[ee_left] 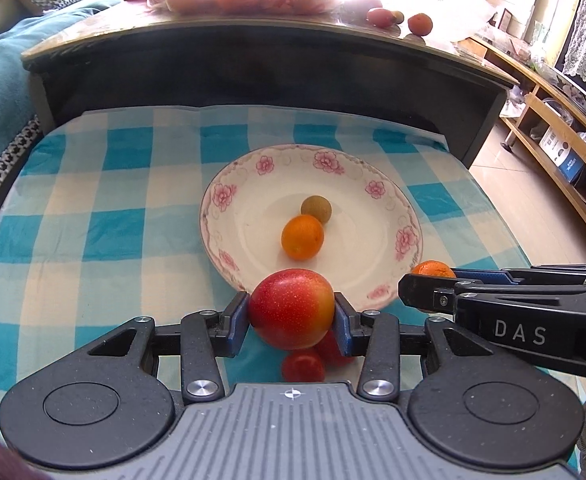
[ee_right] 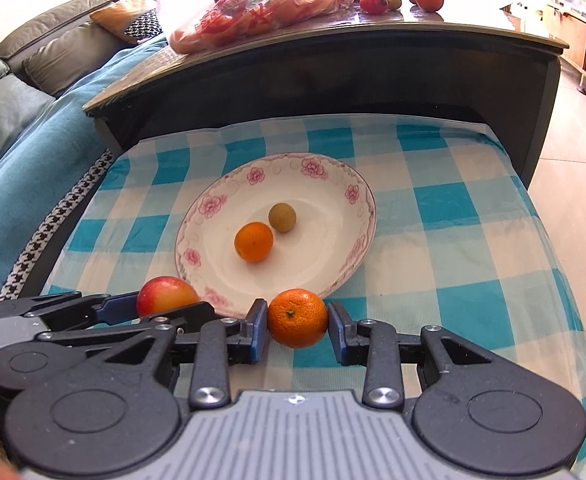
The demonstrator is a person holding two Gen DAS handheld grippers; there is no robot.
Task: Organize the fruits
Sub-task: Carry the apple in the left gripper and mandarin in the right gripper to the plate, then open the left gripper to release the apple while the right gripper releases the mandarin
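My left gripper (ee_left: 292,314) is shut on a red-and-yellow apple (ee_left: 292,308) just in front of the near rim of a white floral plate (ee_left: 373,280). On the plate lie a small orange (ee_left: 302,237) and a brownish-green round fruit (ee_left: 316,209). My right gripper (ee_right: 297,322) is shut on a mandarin (ee_right: 297,317) at the plate's (ee_right: 325,264) near right rim. In the left wrist view the right gripper (ee_left: 417,286) shows at the right with the mandarin (ee_left: 432,269). The apple (ee_right: 167,294) and left gripper (ee_right: 161,308) show at the left of the right wrist view.
Two small red tomatoes (ee_left: 303,365) lie on the blue-checked cloth (ee_left: 113,240) under the held apple. Behind stands a dark raised table (ee_right: 333,52) with a bag of fruit (ee_right: 253,4) and loose fruits (ee_right: 373,0). A sofa (ee_right: 33,80) is left, shelving (ee_left: 553,140) right.
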